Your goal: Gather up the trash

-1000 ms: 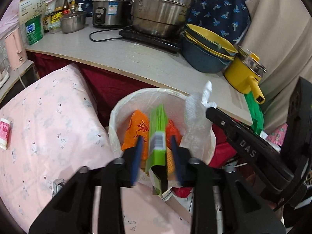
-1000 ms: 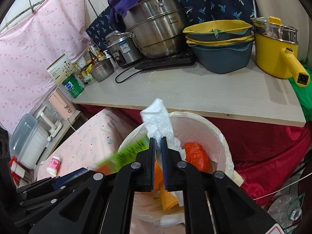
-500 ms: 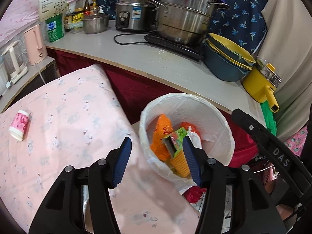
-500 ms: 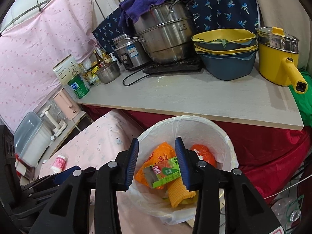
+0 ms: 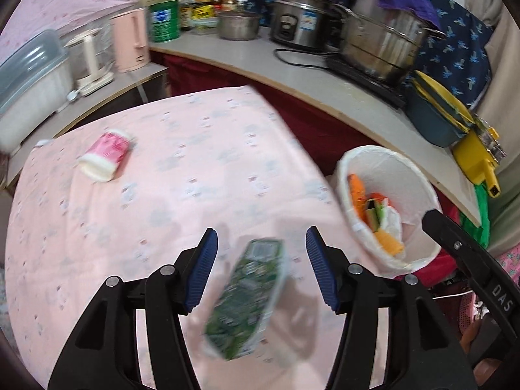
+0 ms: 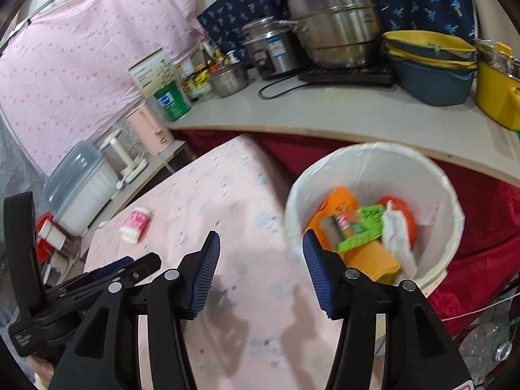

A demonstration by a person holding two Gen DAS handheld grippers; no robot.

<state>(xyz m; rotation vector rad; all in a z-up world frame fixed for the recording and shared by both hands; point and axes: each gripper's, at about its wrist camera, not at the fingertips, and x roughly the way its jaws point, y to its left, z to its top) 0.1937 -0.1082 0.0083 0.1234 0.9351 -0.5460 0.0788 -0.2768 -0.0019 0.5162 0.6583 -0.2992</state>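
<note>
Pink patterned cloth (image 5: 182, 175) covers the low table up front, and behind it a pale countertop (image 5: 292, 74) curves round over dark red drapes. That counter is packed: a big steel steamer pot (image 5: 386, 45) with a purple cloth on top, a rice cooker (image 5: 299, 29), a steel bowl (image 5: 239, 26), a green tin (image 5: 164, 21) and stacked blue-and-yellow basins (image 6: 432, 65). Off to the side, a pink kettle (image 5: 131, 42).

Left gripper (image 5: 261, 266) hangs over the cloth with its blue pads spread wide, and a green packet (image 5: 248, 295) lies on the table between them, blurred, not pinched. Further back on the cloth sits a pink-and-white roll (image 5: 105, 156), well apart.

Right gripper (image 6: 260, 273) is spread wide too, with nothing between its pads. Just beside the table stands the white-lined bin (image 6: 451, 201), with orange wrappers (image 6: 334, 208), a green box (image 6: 360, 227) and white tissue (image 6: 396, 237) lying inside.
</note>
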